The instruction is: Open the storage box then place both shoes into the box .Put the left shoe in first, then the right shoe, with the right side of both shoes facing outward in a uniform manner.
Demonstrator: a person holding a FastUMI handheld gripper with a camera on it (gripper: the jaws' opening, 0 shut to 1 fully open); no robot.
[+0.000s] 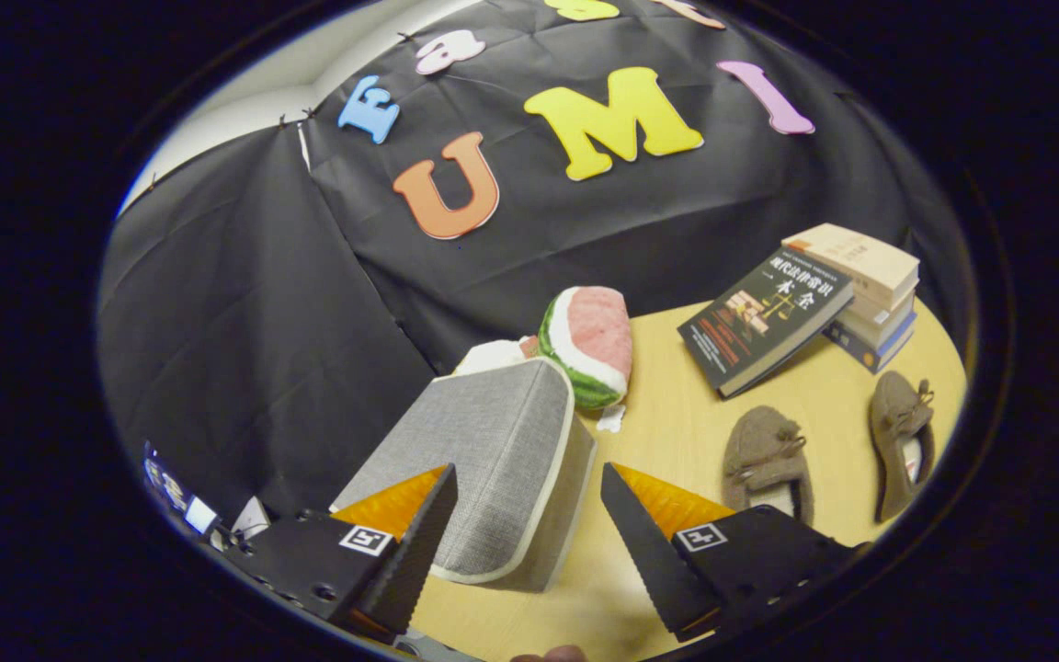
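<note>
On the wooden surface (pixel 667 432) sit one grey fabric storage box (pixel 483 460), lid closed, and two brown shoes (pixel 767 460) (pixel 902 441) side by side, well apart from the box. Beyond the box lies one watermelon-slice plush toy (pixel 589 345), with something white half hidden behind the box. One dark book (pixel 764 317) leans on a stack of about three books (pixel 870 294). One hand-held gripper (pixel 525 496) hangs wide open, holding nothing, with the box's near corner between its fingers.
</note>
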